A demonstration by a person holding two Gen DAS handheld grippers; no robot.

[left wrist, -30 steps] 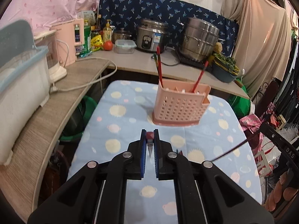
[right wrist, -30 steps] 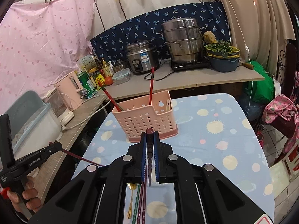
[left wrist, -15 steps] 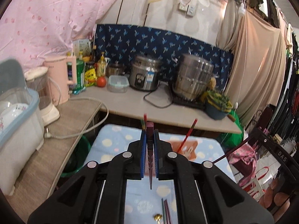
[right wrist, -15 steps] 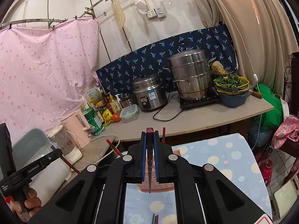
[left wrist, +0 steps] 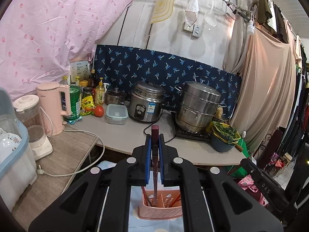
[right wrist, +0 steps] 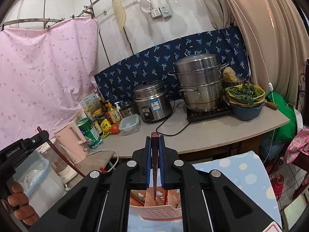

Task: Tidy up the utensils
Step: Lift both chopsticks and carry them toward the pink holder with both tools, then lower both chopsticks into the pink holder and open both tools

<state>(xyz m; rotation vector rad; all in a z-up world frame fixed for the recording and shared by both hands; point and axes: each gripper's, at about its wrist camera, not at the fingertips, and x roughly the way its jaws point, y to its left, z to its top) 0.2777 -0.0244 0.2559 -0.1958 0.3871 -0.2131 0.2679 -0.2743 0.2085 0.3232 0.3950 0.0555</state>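
Note:
My left gripper is shut on a dark red chopstick that hangs tip down over the pink perforated utensil holder. My right gripper is shut on another dark red chopstick, its tip over the same holder. Red chopsticks stand in the holder's compartments. The left gripper also shows in the right wrist view, held in a hand at the left edge.
The holder stands on a blue spotted tablecloth. Behind it a counter carries a rice cooker, a steamer pot, a pink kettle and a bowl of greens. A dish bin stands at left.
Both grippers have risen and tilted up with their chopsticks. They now stand over the holder, which has dropped to the bottom of both views.

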